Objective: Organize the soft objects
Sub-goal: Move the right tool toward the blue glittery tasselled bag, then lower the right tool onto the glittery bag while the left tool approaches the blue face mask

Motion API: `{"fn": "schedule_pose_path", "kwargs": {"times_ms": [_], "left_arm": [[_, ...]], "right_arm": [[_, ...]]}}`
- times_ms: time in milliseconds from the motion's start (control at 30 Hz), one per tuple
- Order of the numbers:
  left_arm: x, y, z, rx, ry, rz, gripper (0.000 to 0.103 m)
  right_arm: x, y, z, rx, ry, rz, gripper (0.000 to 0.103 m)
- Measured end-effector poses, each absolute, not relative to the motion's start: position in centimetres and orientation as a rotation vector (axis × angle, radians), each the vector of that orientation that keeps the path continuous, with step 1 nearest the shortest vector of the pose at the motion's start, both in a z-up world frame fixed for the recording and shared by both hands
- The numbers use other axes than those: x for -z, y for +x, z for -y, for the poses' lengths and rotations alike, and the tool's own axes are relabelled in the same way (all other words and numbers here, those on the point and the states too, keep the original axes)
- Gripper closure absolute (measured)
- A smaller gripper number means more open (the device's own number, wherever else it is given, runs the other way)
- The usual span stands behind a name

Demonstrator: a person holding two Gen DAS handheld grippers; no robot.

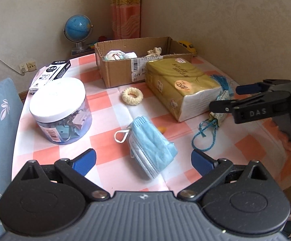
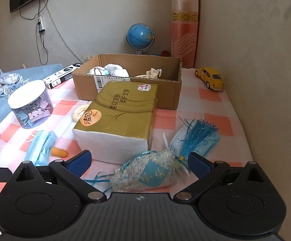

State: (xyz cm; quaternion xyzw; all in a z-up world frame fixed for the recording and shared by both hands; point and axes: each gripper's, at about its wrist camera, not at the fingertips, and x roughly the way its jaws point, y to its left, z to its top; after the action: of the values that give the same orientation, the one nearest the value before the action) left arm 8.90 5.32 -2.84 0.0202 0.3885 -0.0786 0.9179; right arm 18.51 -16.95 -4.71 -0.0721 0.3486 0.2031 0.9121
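Right hand-held gripper [image 2: 139, 160] open, nearer arm; sachet pouch [image 2: 145, 173] lies lower centre between its fingers, long axis crosswise. Left hand-held gripper [image 1: 143, 158] open over blue masks [image 1: 151, 146].

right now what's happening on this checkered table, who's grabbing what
A person holds a handheld gripper in each hand and is sorting soft items into the open brown cardboard box, which already holds a few small plush and cloth pieces. The right gripper is open, its fingers either side of the blue-and-white brocade sachet with a blue tassel, not closed on it. The left gripper is open above the folded light-blue face masks. The gold tissue pack and cream knitted ring lie on the table.
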Motion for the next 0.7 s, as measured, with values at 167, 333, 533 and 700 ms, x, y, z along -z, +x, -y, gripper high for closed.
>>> {"fn": "schedule_pose_path", "kwargs": {"times_ms": [167,333,533,700], "left_arm": [[3.2,8.9,-5.5,0.157,0.034,-0.810,0.003],[3.3,8.9,-5.9,0.150,0.029,-0.813,0.003],[3.2,8.9,-6.0,0.151,0.028,-0.808,0.003],[3.4,9.1,-5.9,0.151,0.028,-0.817,0.003]], "right_arm": [[5.7,18.7,16.1,-0.466,-0.173,-0.761,0.000],[6.5,17.4,15.0,-0.572,-0.194,-0.846,0.000],[6.4,15.9,14.4,-0.540,-0.265,-0.821,0.000],[5.2,17.5,15.3,-0.477,-0.292,-0.737,0.000]]}}
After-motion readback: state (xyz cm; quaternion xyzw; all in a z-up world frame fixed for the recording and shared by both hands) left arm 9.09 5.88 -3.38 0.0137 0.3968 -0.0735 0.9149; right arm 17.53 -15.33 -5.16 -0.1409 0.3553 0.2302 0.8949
